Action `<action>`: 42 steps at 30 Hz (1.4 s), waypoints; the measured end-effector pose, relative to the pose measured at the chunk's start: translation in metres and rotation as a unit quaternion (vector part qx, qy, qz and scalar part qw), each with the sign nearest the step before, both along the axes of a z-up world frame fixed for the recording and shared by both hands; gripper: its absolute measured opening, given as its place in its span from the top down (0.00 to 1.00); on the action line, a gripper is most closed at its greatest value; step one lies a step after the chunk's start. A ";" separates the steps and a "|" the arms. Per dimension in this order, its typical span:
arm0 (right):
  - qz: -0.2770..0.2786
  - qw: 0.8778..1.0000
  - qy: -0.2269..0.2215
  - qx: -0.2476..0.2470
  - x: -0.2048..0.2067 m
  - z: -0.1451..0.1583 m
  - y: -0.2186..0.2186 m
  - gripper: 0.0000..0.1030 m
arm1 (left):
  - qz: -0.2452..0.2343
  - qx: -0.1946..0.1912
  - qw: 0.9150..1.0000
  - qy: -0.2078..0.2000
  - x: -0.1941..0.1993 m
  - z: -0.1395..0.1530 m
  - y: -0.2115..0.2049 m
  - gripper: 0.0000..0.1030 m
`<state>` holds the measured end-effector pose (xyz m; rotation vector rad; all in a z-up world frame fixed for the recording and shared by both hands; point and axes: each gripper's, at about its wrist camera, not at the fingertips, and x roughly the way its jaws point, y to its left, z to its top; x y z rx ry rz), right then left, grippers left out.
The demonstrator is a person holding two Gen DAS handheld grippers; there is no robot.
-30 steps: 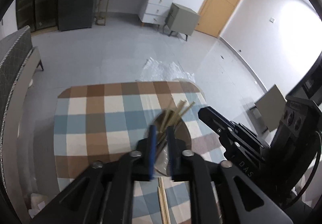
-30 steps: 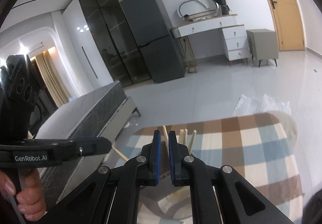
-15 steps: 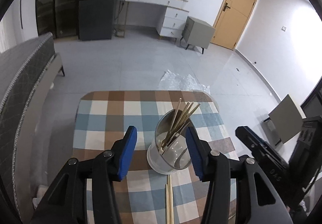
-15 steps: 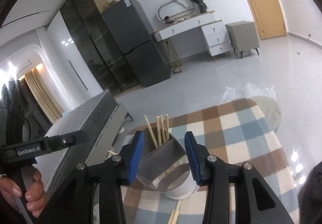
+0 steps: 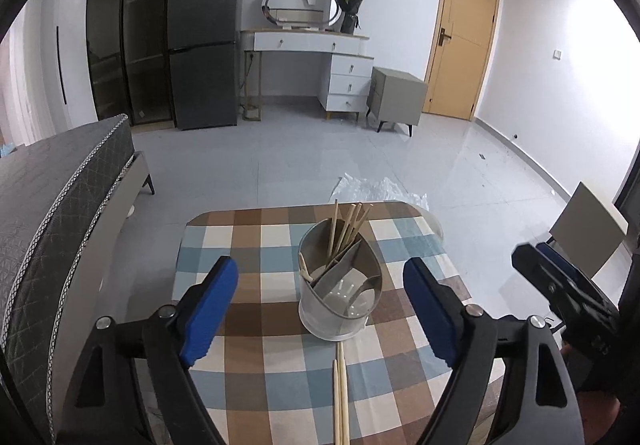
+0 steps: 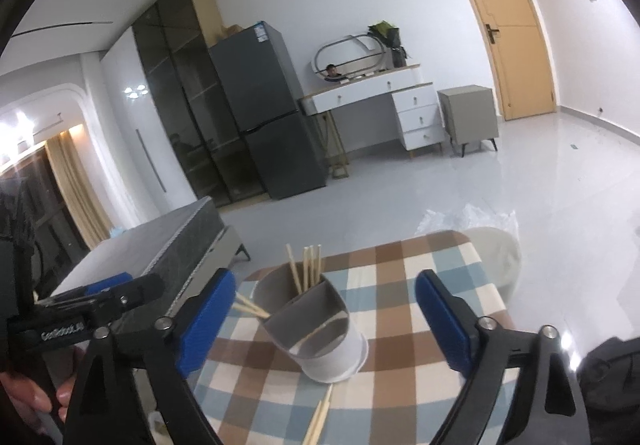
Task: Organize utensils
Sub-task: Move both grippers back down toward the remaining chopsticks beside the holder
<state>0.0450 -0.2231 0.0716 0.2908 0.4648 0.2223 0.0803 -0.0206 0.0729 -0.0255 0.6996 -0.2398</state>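
Fingers [image 5: 208, 309] of the left gripper [image 5: 320, 313] are opening wide, empty; loose chopsticks [image 5: 340, 393] lie on the checked table [image 5: 248, 373] below them, pointing lengthwise at the holder [image 5: 340, 285]. Right view: right gripper [image 6: 322, 325] likewise opening, empty, holder [image 6: 316, 329] ahead, chopsticks [image 6: 320, 417] nearer, below.

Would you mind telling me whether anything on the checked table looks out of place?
Yes: a pair of chopsticks lies loose on the checked tablecloth in front of the utensil holder, while the others stand inside it.
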 end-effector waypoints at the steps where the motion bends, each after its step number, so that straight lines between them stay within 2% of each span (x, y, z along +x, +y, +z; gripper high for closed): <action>1: 0.002 1.000 0.000 -0.006 -0.003 -0.001 0.002 0.02 | 0.000 0.001 1.000 -0.004 -0.003 -0.001 0.000 0.21; 5: 0.016 1.000 -0.004 -0.008 -0.019 -0.004 0.007 0.00 | 0.009 0.005 1.000 -0.015 -0.016 -0.003 0.000 0.20; 9: -0.008 1.000 -0.018 -0.013 -0.035 -0.011 0.010 0.00 | 0.016 -0.006 1.000 -0.018 -0.025 -0.008 0.004 0.19; 13: -0.008 1.000 -0.004 -0.011 -0.041 -0.025 0.013 0.00 | 0.025 -0.012 0.999 -0.023 -0.031 -0.015 0.011 0.19; 18: -0.010 1.000 -0.012 -0.006 -0.052 -0.038 0.016 0.00 | 0.032 -0.031 0.999 -0.032 -0.044 -0.027 0.018 0.19; 26: 0.004 0.999 0.032 -0.034 -0.050 -0.071 0.028 0.00 | 0.041 -0.021 0.998 -0.032 -0.052 -0.058 0.019 0.19; 31: 0.017 0.997 0.060 -0.049 -0.047 -0.088 0.030 0.00 | 0.060 -0.023 0.998 -0.004 -0.043 -0.085 0.019 0.19; 39: 0.010 0.992 0.118 -0.041 -0.029 -0.118 0.025 0.00 | 0.045 0.000 0.997 0.062 -0.031 -0.125 0.017 0.19; 42: 0.015 0.989 0.140 -0.052 -0.022 -0.129 0.032 0.00 | 0.050 0.007 0.995 0.087 -0.025 -0.140 0.020 0.19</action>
